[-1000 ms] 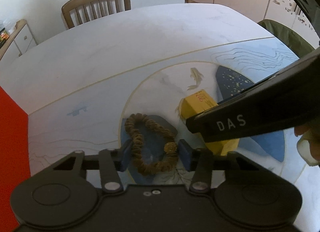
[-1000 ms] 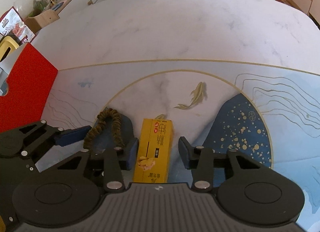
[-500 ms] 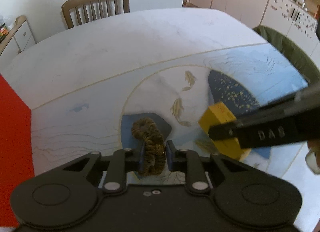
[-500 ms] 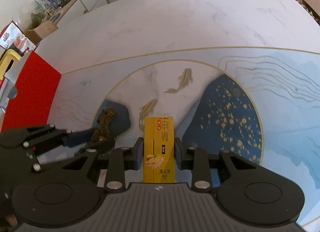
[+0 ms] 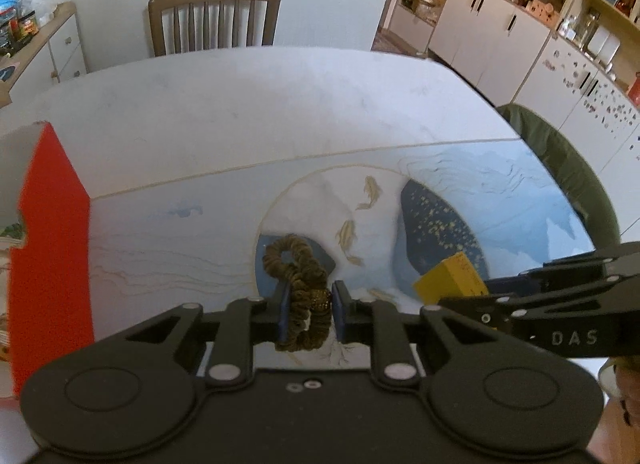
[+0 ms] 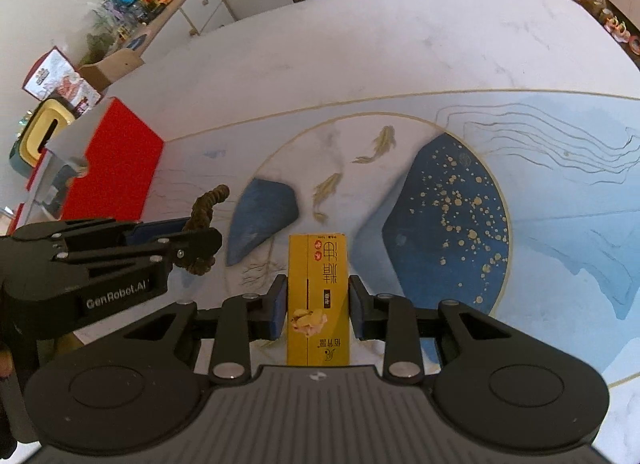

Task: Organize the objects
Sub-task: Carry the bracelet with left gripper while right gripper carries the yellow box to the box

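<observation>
My left gripper [image 5: 307, 314] is shut on a brown beaded bracelet [image 5: 298, 276] and holds it lifted above the patterned table mat [image 5: 200, 224]. My right gripper [image 6: 318, 310] is shut on a yellow box [image 6: 318, 300] with printed characters, also raised off the mat. In the right wrist view the left gripper [image 6: 176, 236] shows at the left with the bracelet [image 6: 204, 216] hanging from it. In the left wrist view the right gripper [image 5: 476, 296] shows at the right with the yellow box [image 5: 452, 278].
A red open box [image 5: 52, 256] stands at the left edge of the table and also shows in the right wrist view [image 6: 112, 168]. A wooden chair [image 5: 214, 16] is at the far side, a green-covered chair [image 5: 560, 172] at the right, and cabinets beyond.
Both grippers closed, the left on the bracelet and the right on the yellow box. Both then rose from the mat with their objects.
</observation>
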`<state>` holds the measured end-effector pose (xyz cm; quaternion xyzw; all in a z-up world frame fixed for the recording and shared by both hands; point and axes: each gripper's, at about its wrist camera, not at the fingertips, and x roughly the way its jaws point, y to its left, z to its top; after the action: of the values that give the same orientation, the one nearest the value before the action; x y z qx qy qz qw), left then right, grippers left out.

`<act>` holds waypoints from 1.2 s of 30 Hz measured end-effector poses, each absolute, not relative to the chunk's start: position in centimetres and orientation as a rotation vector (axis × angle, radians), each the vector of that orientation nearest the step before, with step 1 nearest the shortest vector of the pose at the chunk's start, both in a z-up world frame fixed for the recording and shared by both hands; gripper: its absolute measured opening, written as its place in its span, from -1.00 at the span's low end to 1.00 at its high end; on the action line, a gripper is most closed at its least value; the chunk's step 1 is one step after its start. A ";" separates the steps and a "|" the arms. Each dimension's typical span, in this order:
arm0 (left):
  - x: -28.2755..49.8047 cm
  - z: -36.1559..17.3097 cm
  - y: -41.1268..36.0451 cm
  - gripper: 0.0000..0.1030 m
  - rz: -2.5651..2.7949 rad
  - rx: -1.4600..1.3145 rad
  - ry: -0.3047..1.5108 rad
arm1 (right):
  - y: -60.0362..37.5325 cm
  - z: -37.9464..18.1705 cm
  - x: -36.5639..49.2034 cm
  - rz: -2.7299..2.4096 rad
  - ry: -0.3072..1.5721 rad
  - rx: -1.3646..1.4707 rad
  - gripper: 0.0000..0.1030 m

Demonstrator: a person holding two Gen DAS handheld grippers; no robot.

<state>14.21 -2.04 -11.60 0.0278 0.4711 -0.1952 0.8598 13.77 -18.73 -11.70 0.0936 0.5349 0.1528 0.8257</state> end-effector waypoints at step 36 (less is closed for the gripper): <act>13.8 -3.6 19.9 -0.62 -0.249 -0.042 0.872 | 1.1 -2.5 12.4 0.447 0.983 0.120 -0.41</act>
<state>13.78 19.88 -3.64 -0.0201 0.4210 -0.1202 0.8988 12.40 1.15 -2.50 0.0569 0.4678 0.2127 0.8560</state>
